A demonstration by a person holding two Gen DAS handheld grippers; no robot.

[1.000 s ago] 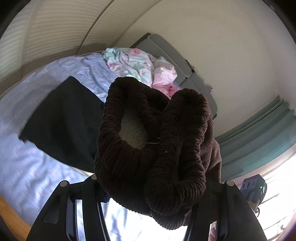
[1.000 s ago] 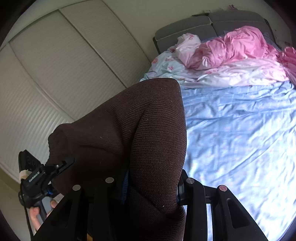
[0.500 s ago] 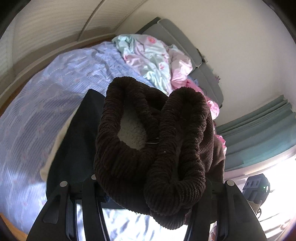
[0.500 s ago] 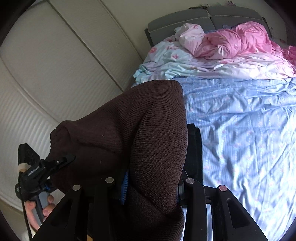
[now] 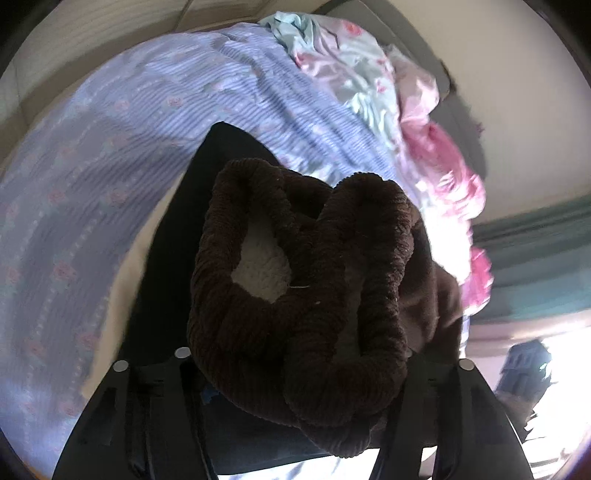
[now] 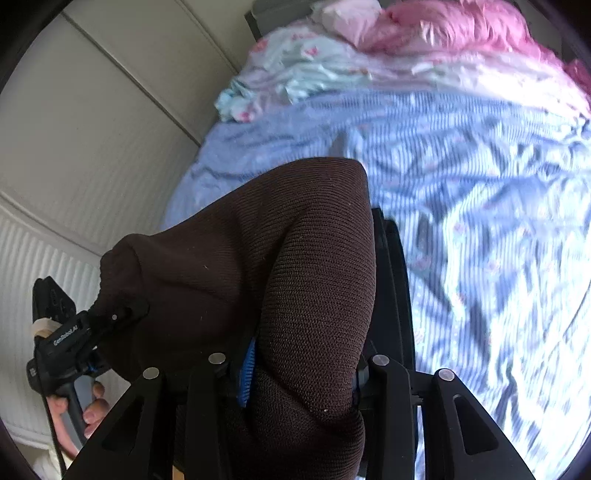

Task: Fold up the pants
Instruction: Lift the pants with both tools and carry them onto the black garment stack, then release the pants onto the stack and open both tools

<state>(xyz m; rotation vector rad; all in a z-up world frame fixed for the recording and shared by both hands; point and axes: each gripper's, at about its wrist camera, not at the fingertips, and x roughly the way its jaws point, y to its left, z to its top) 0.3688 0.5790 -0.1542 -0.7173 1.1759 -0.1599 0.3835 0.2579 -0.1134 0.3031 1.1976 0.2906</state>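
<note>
Left claw [image 5: 295, 373] pinches brown pants [image 5: 295, 295] waistband, right claw [image 6: 295, 373] clamps leg fabric; both tilted down since a second ago, bed [image 6: 480, 184] nearer, dark garment [image 5: 173, 258] probably beneath; lay-down likely next

The brown pants [image 5: 306, 295] bunch across the frame's centre, blocking the way ahead. A black garment [image 5: 170, 280] lies beneath. The striped bed sheet [image 6: 480, 184] lies bare at right. Crumpled pink bedding [image 6: 443, 33] fills the top edge; a wall panel [image 6: 92, 129] bounds the left.
</note>
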